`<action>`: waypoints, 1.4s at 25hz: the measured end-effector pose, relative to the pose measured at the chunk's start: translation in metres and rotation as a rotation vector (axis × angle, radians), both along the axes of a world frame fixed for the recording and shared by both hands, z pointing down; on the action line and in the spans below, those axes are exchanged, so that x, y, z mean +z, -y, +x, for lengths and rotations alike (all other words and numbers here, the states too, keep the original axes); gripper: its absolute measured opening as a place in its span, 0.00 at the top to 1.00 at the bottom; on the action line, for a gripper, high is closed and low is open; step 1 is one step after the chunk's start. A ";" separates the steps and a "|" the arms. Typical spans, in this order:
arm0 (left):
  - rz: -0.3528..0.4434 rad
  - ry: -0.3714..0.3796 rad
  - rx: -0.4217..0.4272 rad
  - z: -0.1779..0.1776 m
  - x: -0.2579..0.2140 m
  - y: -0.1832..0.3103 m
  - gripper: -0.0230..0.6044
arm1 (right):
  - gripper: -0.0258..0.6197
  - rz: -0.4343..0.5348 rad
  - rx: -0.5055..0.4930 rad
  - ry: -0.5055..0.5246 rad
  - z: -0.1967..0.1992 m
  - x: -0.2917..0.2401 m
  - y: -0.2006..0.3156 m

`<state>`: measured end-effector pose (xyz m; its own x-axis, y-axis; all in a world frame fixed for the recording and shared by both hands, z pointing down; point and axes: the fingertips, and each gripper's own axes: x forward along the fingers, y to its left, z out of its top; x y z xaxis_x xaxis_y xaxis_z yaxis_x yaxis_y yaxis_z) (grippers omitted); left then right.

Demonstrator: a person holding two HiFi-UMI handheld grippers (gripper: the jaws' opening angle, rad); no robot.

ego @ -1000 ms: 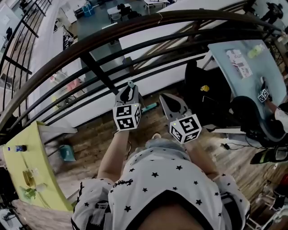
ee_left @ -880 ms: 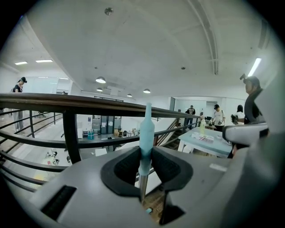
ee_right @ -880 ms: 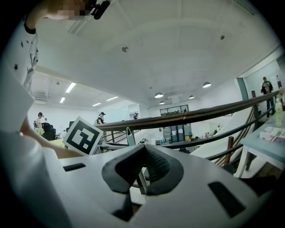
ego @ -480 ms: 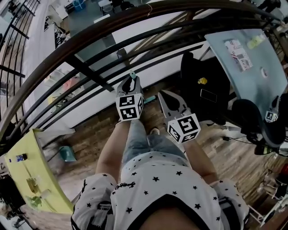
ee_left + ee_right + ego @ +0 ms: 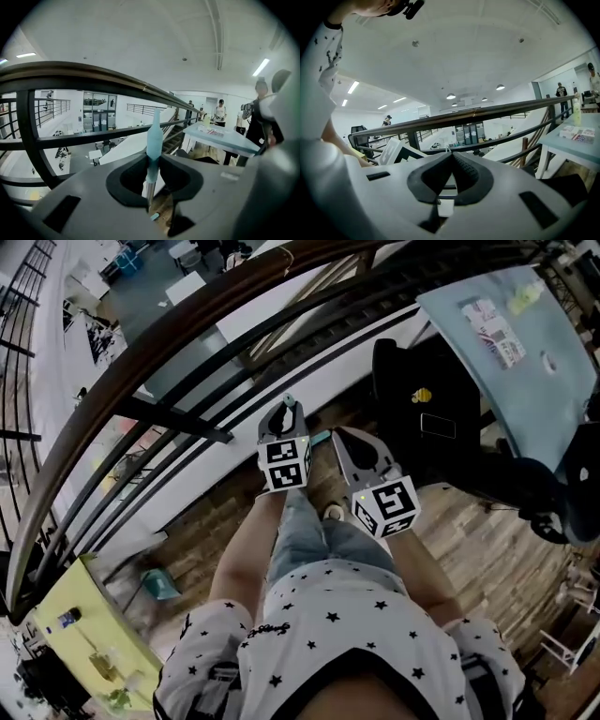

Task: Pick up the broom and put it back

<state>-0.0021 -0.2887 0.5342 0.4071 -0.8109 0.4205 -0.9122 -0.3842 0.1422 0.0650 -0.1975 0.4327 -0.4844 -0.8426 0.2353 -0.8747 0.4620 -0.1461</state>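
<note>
The railing (image 5: 70,74) looks glossy, the floor (image 5: 487,559) wooden, the broom handle (image 5: 154,136) smooth plastic.

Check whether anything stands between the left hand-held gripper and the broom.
Nothing does: the left hand-held gripper is already shut on the broom, gripping its teal handle. The dark railing stands beyond it.

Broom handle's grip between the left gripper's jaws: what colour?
The grip is light blue, above a silvery shaft; clearest in left gripper view.
</note>
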 end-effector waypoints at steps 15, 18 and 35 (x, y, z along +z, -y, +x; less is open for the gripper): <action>-0.065 0.037 0.139 0.020 0.070 0.080 0.82 | 0.97 -0.038 0.149 -0.006 0.005 0.038 0.071; -0.055 0.048 0.164 0.027 0.078 0.098 0.82 | 0.97 -0.046 0.174 -0.005 0.011 0.045 0.082; -0.023 0.062 0.164 0.038 0.119 0.204 0.82 | 0.97 -0.072 0.240 -0.015 0.023 0.083 0.128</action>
